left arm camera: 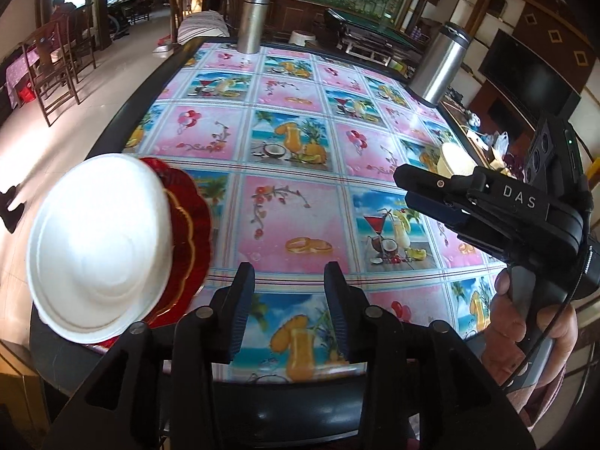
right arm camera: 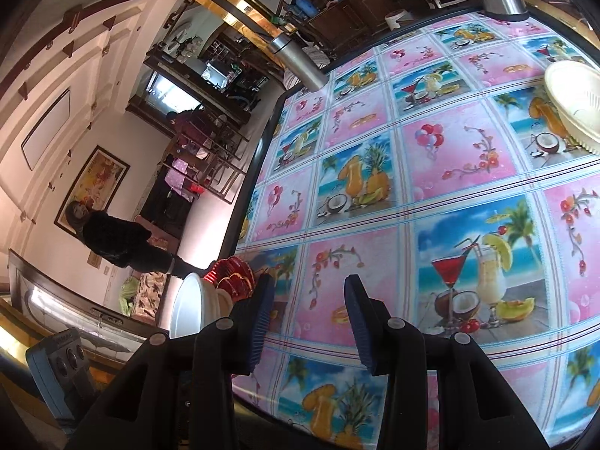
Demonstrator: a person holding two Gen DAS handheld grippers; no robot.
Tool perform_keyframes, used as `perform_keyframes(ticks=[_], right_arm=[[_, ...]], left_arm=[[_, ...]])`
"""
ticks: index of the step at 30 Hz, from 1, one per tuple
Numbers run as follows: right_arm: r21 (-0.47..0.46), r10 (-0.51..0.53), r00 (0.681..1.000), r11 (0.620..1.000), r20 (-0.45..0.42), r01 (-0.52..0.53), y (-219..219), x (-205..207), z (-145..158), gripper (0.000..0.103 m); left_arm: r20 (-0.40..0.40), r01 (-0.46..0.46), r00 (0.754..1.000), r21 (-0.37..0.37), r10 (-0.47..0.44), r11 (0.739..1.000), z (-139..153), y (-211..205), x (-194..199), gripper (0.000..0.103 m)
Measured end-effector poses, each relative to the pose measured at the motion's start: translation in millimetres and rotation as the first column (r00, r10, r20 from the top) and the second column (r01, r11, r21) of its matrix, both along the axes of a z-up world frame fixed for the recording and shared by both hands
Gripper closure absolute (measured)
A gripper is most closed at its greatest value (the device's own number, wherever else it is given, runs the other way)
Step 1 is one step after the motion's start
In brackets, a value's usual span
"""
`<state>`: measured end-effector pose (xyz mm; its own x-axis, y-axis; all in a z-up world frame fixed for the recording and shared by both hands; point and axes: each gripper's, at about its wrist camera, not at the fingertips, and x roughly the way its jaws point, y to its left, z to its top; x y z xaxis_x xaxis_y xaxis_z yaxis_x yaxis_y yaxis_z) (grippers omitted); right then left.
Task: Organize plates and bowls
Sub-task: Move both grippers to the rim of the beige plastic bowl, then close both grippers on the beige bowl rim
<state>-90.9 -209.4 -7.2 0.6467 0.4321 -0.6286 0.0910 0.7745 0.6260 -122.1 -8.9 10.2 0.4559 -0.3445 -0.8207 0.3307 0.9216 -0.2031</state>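
A white bowl (left arm camera: 101, 247) sits upside down on stacked red plates (left arm camera: 193, 225) at the table's near left corner. The stack also shows in the right wrist view, the bowl (right arm camera: 195, 307) and the red plates (right arm camera: 234, 275). A cream ribbed bowl (right arm camera: 575, 110) lies at the right side of the table; it also shows in the left wrist view (left arm camera: 455, 161). My left gripper (left arm camera: 288, 273) is open and empty, right of the stack. My right gripper (right arm camera: 309, 287) is open and empty above the table; it also shows in the left wrist view (left arm camera: 403, 187).
The table carries a colourful patterned cloth (left arm camera: 292, 165). Two steel flasks (left arm camera: 253, 22) (left arm camera: 442, 63) stand at its far edge. Chairs (left arm camera: 52, 63) stand on the floor to the left. A person in black (right arm camera: 120, 240) is beyond the table's left side.
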Motion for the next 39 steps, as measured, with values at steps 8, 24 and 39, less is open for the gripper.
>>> perform_keyframes(ticks=[8, 24, 39], right_arm=[[0.025, -0.164, 0.987, 0.986, 0.001, 0.164, -95.4, -25.1, 1.4, 0.061], [0.025, -0.522, 0.853, 0.853, 0.026, 0.521, -281.0, -72.6, 14.9, 0.061], [0.154, -0.578, 0.816, 0.804, -0.031, 0.575, -351.8, -47.8, -40.5, 0.061]], left_arm=[[-0.042, 0.153, 0.987, 0.022, -0.152, 0.988, -2.3, -83.3, 15.9, 0.067], [-0.096, 0.296, 0.949, -0.049, -0.300, 0.954, 11.0, -226.4, 81.8, 0.067], [-0.197, 0.249, 0.943, -0.125, -0.270, 0.960, -35.6, -306.1, 143.7, 0.067]])
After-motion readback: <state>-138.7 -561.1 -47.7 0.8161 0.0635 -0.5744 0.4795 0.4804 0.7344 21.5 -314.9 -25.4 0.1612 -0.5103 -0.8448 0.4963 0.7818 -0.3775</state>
